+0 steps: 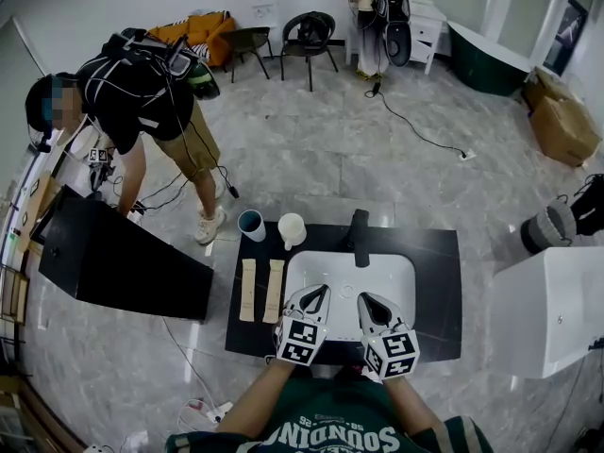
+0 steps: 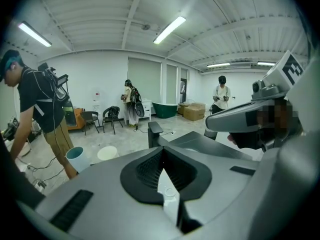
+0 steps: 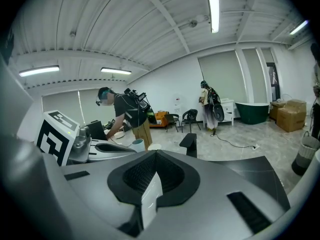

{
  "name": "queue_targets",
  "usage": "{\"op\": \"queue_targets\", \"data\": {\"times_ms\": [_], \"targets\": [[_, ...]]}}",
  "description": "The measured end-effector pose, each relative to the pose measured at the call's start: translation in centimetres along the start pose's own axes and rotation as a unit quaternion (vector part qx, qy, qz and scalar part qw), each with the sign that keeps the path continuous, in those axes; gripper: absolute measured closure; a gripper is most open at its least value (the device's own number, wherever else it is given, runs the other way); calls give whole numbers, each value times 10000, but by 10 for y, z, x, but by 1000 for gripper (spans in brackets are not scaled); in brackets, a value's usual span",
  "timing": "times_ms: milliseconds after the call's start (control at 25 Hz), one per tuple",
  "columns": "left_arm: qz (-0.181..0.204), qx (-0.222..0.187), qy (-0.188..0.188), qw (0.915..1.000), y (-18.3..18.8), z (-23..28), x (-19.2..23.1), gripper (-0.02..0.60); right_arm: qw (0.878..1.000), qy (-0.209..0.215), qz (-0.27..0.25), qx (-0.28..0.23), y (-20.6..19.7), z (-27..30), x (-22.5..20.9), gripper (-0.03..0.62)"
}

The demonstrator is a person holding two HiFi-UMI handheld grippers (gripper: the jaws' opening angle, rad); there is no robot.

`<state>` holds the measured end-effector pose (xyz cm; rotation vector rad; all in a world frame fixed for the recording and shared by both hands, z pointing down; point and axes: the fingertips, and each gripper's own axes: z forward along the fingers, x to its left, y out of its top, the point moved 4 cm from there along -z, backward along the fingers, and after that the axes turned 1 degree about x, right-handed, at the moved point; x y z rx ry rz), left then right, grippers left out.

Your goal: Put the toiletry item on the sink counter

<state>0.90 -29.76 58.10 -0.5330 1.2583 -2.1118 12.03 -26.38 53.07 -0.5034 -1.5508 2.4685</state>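
left gripper (image 2: 163, 173): i hold it low over the near edge of the basin, on the left in the head view, pointing away from me.
left fingers (image 2: 148, 170): pressed together, pad against pad, pinching only each other.
right gripper (image 3: 153, 180): just beside the left one, over the same near edge of the basin, also pointing away.
right fingers (image 3: 134, 177): pressed together, pad on pad.
table (image 1: 440, 286): dark slab straight in front of me, with a white basin (image 1: 382, 270) set into its middle.
faucet (image 1: 359, 235): black, upright at the far rim of the basin.
toiletry item: two pale strips (image 1: 248, 290) lie flat and side by side on the table, left of the basin and clear of both grippers; i cannot tell what they are.
blue cup (image 1: 251, 225): upright at the far left corner of the table.
cream cup (image 1: 292, 230): upright just right of the blue cup, near the faucet.
black stand (image 1: 118, 260): slanted, on the floor left of the table.
person (image 1: 142, 97): bent over by the black stand.
second person (image 1: 366, 8): standing at the far wall, near two dark chairs (image 1: 310, 36).
white cabinet (image 1: 552, 311): on the floor right of the table.
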Motion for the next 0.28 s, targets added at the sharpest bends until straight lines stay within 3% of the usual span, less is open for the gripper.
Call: {"op": "queue_targets", "data": {"times_ms": [280], "targets": [[-31, 98, -45, 9999, -4, -2, 5, 572, 10000, 9, 14, -3, 3, 5, 5, 553]]}}
